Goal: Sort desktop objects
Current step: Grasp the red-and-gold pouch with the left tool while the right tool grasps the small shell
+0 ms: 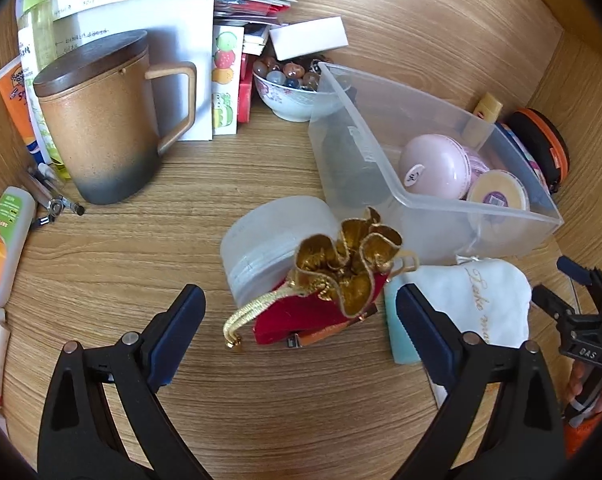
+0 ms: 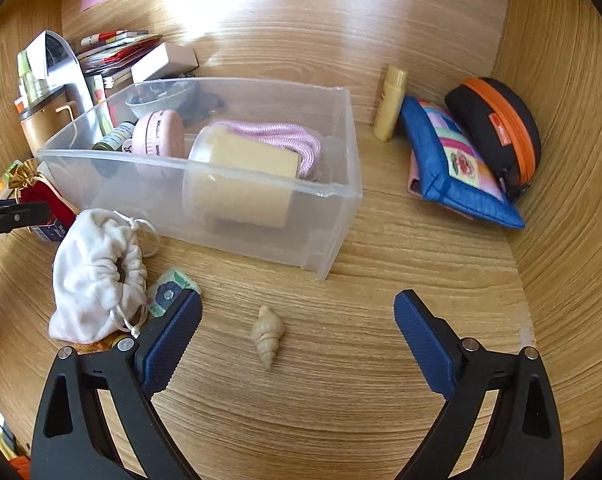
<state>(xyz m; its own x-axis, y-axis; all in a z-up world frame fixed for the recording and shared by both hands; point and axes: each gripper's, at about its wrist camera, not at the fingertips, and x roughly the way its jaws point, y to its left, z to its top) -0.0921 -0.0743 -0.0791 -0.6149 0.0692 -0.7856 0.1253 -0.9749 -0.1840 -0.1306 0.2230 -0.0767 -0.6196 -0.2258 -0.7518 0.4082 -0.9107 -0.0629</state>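
With both pairs spread wide and empty, shell (image 2: 266, 336) dead centre between right gripper (image 2: 297, 336) fingers, pointing lengthwise back toward the camera; left gripper (image 1: 301, 320) around red pouch (image 1: 313, 312).

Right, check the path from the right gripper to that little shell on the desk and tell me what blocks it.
Nothing visible blocks it. The right gripper is open, and the shell lies on bare wood between its fingers. The white drawstring pouch sits off to the left, and the clear plastic bin stands beyond the shell.
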